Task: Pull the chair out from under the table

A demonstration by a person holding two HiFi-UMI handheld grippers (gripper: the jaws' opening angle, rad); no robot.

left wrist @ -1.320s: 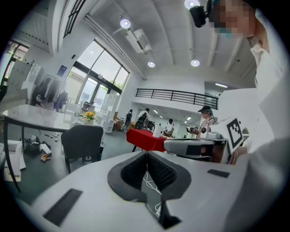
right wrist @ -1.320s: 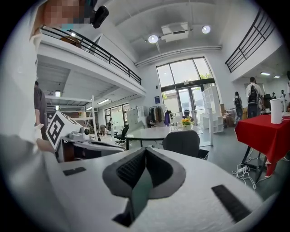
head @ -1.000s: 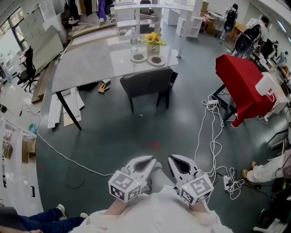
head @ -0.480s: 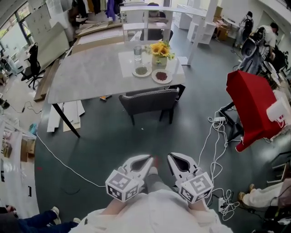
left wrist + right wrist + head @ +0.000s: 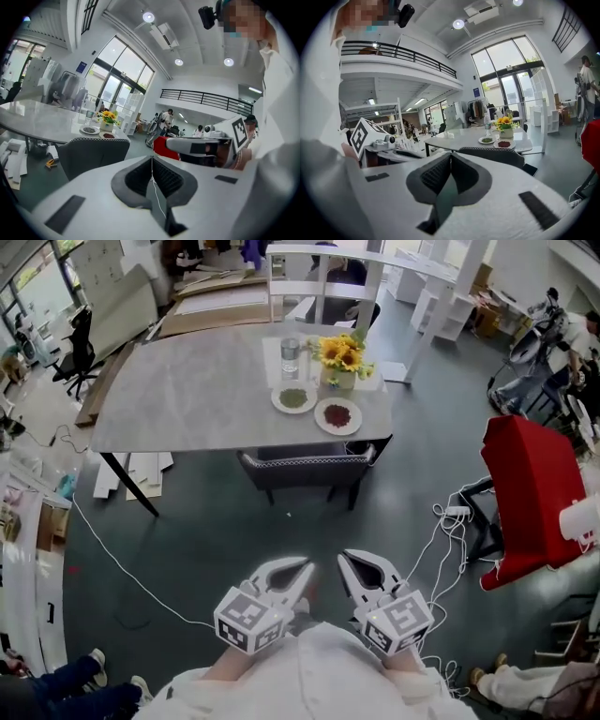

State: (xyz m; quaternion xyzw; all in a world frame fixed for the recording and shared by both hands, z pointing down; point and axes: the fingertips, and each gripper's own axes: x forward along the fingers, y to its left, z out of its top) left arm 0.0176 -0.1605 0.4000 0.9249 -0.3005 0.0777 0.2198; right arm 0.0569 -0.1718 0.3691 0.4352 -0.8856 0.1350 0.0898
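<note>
A dark grey padded chair (image 5: 305, 468) (image 5: 91, 153) (image 5: 494, 155) stands tucked under the near edge of a grey marble-topped table (image 5: 187, 395) (image 5: 37, 124) (image 5: 454, 137). Only its backrest and legs show in the head view. My left gripper (image 5: 302, 567) and right gripper (image 5: 344, 562) are side by side at the bottom of the head view, held close to my body and well short of the chair. Both are shut with nothing between the jaws (image 5: 151, 159) (image 5: 450, 157).
On the table stand a sunflower vase (image 5: 341, 357), a glass bottle (image 5: 290, 357) and two plates (image 5: 293, 398) (image 5: 337, 415). A red-covered stand (image 5: 534, 493) and tangled white cables (image 5: 445, 521) lie to the right. Boards (image 5: 127, 474) lie by the table leg at left. People are at the far right.
The table and chair have drawn nearer and lower in the head view as I walked toward them. Both grippers stayed shut and in the same place before my body.
</note>
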